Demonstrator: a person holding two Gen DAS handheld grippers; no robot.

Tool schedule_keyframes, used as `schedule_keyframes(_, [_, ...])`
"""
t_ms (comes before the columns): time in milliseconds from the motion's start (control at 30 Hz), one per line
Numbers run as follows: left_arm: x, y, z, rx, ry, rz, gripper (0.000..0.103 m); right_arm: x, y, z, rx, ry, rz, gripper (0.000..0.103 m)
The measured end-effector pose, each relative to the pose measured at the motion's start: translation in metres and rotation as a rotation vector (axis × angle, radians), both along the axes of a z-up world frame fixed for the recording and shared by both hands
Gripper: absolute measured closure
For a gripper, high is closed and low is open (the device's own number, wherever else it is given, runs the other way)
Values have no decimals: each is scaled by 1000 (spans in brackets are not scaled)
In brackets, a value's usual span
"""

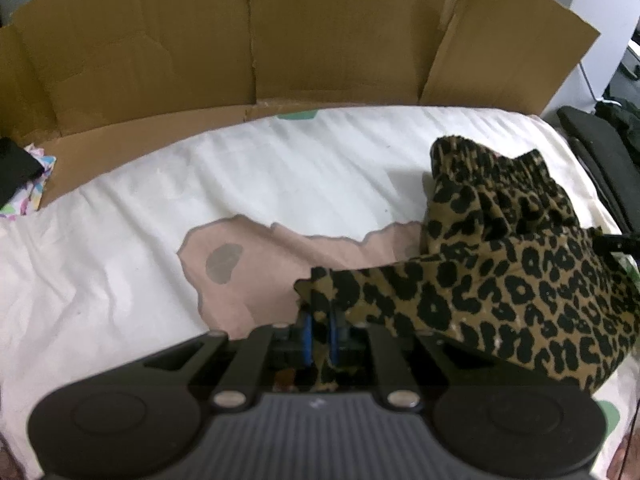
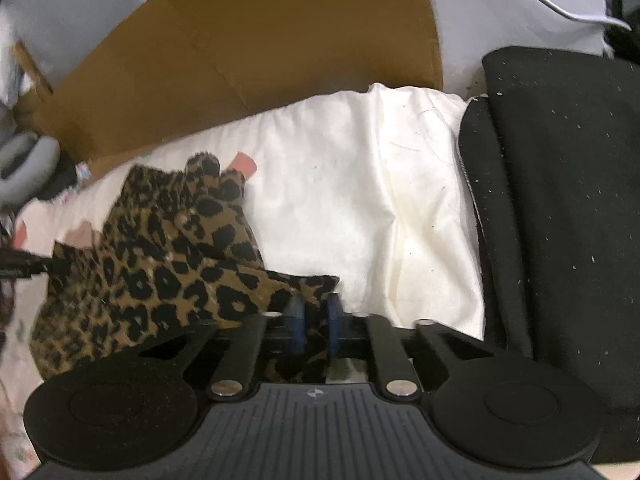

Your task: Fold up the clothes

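leopard-print garment (image 1: 520,276) was soft matt knit cloth, ribbed at the gathered edge. white sheet (image 1: 120,280) was smooth matt cotton-like fabric, wrinkled. cardboard (image 1: 160,52) was matt brown, creased. black cushion (image 2: 560,200) was coarse, lint-flecked fabric. left gripper (image 1: 320,336) body was matt black plastic.

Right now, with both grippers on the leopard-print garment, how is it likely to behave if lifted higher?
The leopard-print garment is probably floppy: it sags between the left gripper and the right gripper. It seems light, since thin pinched edges carry it. Its gathered band bunches rather than lying flat, so it will likely crumple when set on the white bedding.
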State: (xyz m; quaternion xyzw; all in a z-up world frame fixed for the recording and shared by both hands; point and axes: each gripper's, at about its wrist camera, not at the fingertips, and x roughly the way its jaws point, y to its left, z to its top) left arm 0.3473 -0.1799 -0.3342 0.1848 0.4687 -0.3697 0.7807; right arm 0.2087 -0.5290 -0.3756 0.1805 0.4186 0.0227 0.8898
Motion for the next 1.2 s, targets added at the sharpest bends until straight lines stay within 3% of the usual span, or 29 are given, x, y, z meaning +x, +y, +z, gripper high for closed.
schedule_keyframes(667, [-13,12,66,-81,-64,-9,95,-45,13,81,-29,-151,-78,99])
schedule_keyframes(900, [-7,-3,82,-115,-101,-11,95,-43,10,94,-25,-179,-116,99])
schedule_keyframes(1200, [4,-35,82,-96,-129,-18,95,-25,3,95,-33,-183,-149,99])
